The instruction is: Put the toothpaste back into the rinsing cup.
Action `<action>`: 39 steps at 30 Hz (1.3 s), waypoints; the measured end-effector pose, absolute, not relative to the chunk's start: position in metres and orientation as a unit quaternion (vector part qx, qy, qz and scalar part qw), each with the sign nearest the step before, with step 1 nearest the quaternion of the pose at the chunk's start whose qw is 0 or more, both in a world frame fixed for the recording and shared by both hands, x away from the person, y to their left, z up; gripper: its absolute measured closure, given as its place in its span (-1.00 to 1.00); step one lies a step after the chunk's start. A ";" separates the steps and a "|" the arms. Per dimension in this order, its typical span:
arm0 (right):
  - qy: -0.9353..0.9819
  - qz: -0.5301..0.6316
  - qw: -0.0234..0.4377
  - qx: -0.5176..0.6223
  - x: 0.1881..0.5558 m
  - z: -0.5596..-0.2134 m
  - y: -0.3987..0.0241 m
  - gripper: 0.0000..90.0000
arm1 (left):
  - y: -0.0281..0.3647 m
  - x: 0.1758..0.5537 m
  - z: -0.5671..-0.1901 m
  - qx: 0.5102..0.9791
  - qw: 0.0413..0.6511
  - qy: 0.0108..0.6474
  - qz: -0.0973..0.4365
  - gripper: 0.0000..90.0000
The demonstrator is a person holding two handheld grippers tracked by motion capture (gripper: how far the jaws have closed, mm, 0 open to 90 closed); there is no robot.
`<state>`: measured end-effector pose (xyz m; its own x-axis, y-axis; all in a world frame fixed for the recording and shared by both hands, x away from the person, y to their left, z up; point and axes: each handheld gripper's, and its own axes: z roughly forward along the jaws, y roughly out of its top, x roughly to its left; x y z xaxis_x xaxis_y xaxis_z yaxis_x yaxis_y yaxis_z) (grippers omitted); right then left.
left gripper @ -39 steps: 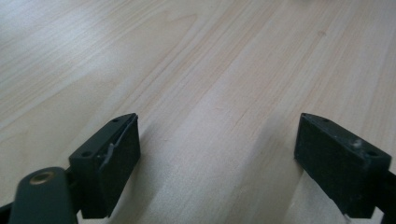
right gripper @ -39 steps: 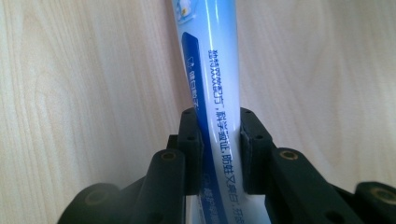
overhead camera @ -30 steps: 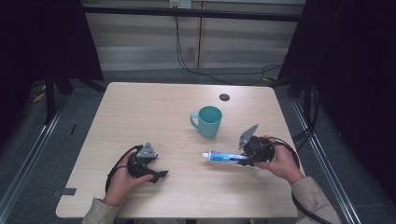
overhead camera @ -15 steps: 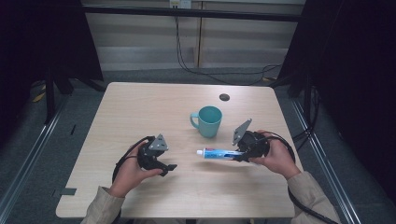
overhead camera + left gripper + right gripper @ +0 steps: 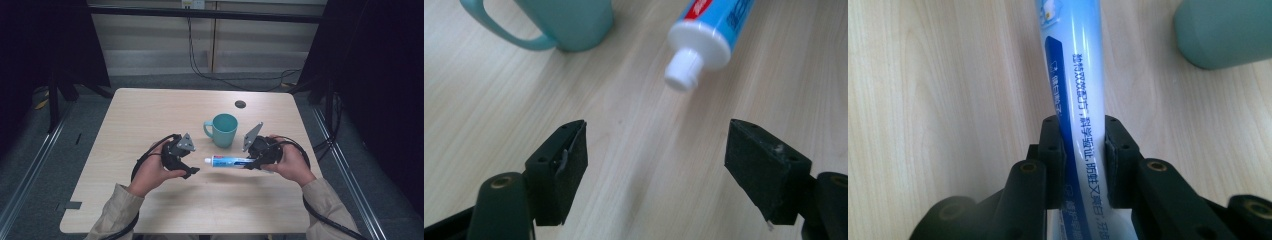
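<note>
A blue and white toothpaste tube (image 5: 227,161) hangs level just above the table, its white cap (image 5: 684,70) pointing left. My right gripper (image 5: 252,164) is shut on the tube's rear part; its jaws squeeze the tube (image 5: 1083,125) from both sides. My left gripper (image 5: 192,171) stands open a short way left of the cap, with nothing between its jaws; the cap sits ahead of them, toward the right jaw. A teal mug (image 5: 222,129) stands upright just behind the tube, handle to the left, seen also as the mug (image 5: 569,22) and the mug (image 5: 1223,30).
A small dark round disc (image 5: 240,104) lies at the back of the light wooden table (image 5: 125,125). Black cables trail from both grippers. Dark curtains and metal rails flank the table.
My left gripper has moved right and inward toward the tube's cap. My right gripper has carried the tube a little left and toward the mug.
</note>
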<state>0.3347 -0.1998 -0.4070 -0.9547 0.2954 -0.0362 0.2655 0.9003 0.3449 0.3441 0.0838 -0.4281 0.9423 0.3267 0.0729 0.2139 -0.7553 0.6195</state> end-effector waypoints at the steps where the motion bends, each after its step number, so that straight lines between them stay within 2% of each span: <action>1: 0.974 0.172 0.048 0.140 0.336 -0.407 -0.198 0.65 | 0.081 0.345 -0.426 0.933 0.318 0.141 0.090 -0.44; 15: 0.976 0.173 0.047 0.122 0.344 -0.406 -0.178 0.65 | 0.056 0.350 -0.410 0.937 0.317 0.111 0.092 -0.40; 30: 0.974 0.192 0.055 0.106 0.342 -0.401 -0.164 0.66 | 0.035 0.346 -0.422 0.951 0.292 0.068 0.080 -0.35; 39: 0.973 0.205 0.059 0.093 0.340 -0.393 -0.158 0.66 | 0.029 0.347 -0.429 0.960 0.265 0.046 0.080 0.00</action>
<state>0.3400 -0.1581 -0.3932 -0.9759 0.2042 -0.0771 0.1558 0.8989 0.4094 0.3469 0.0286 -0.4288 0.9830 0.1300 0.1294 0.0453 -0.8558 0.5153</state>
